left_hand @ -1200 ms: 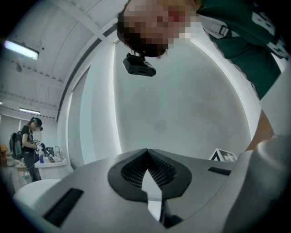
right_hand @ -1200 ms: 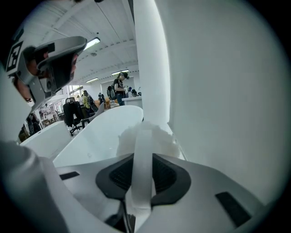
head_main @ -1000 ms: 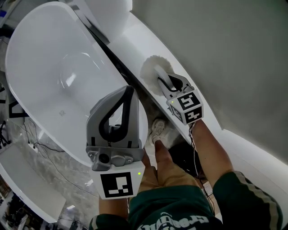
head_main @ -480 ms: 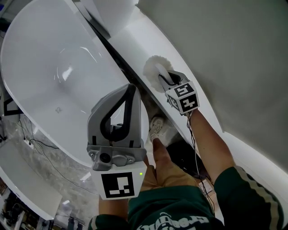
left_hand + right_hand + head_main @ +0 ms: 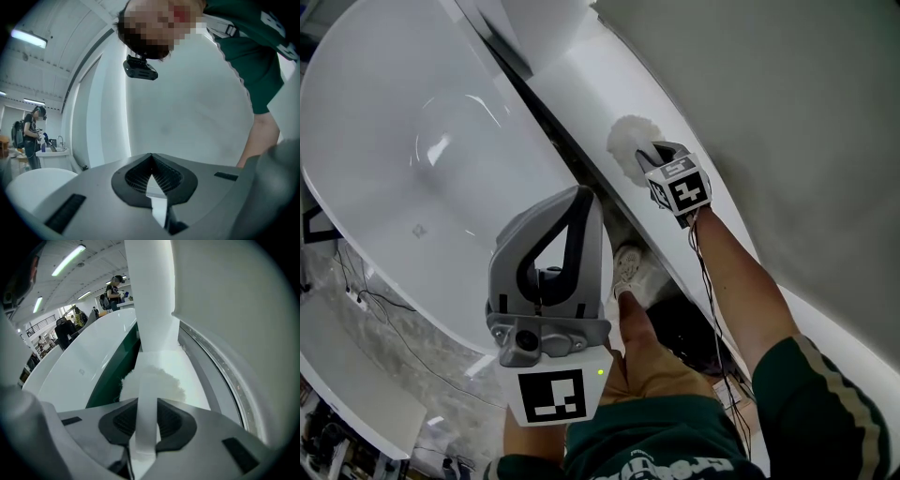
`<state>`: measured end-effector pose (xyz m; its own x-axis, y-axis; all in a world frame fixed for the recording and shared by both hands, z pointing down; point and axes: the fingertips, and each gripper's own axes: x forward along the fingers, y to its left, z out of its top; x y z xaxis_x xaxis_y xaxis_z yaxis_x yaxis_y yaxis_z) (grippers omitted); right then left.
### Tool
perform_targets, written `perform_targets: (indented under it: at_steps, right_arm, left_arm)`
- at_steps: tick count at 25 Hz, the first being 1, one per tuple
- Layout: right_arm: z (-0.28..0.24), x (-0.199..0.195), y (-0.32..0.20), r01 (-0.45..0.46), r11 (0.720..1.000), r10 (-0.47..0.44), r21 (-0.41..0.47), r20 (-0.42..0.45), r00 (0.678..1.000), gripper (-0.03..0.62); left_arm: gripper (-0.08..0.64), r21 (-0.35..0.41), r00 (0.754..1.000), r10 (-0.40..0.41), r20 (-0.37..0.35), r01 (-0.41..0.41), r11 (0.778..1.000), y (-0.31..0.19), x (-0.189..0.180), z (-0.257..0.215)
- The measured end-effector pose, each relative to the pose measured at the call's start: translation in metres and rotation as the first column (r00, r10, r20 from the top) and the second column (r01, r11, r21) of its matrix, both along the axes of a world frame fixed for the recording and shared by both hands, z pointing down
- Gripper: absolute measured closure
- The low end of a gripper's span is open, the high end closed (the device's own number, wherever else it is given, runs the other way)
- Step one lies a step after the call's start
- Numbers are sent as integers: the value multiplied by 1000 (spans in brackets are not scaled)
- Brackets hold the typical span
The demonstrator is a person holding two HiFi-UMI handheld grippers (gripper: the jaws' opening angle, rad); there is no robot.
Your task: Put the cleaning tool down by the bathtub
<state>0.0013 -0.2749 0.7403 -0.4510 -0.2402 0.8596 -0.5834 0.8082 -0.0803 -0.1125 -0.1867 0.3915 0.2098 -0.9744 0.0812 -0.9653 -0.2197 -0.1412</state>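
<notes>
Cleaning tool (image 5: 627,146), white, fluffy head — handle clamped in right hand-held gripper (image 5: 649,156), head on the white ledge (image 5: 581,84) just beside bathtub (image 5: 403,131). Left hand-held gripper (image 5: 573,202) — jaws together, empty.

Bright, even light from ceiling strips (image 5: 68,259); soft glare on the tub (image 5: 431,150). Both gripper views bend and darken at edges.

Right gripper (image 5: 146,404) clamped on the cleaning tool's (image 5: 157,380) flat white handle, fluffy white head over a white ledge (image 5: 194,376), bathtub (image 5: 84,366) left
</notes>
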Motion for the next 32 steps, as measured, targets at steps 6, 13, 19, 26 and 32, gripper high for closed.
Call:
perform_targets:
  at_steps: [6,13,19,26,32]
  right_arm:
    - [25,5,0,6,999,-7,-34,-48,999,499]
    - [44,4,-13,2,999,-6,-45,-87,996,499]
    - [56,6,-14,-3,998,-5,-65,-119,993,499]
    - [78,11,0,-14,991,-5,-131,-140,990,499]
    - [82,11,-2,-39,986,20,-164,-116,993,499]
  left_arm:
    - [554,-3,1000,2,5,-2,1000,1,2,5]
    - [554,-20,1000,9,-9,-9,1000,4,1,13]
    - [554,-30,1000,7,-8,-7,1000,6,0,18]
    - [554,-40,1000,4,-11,-4,999,6,0,24]
    - [554,-60,1000,-13,-28,11,998,7,-5,28]
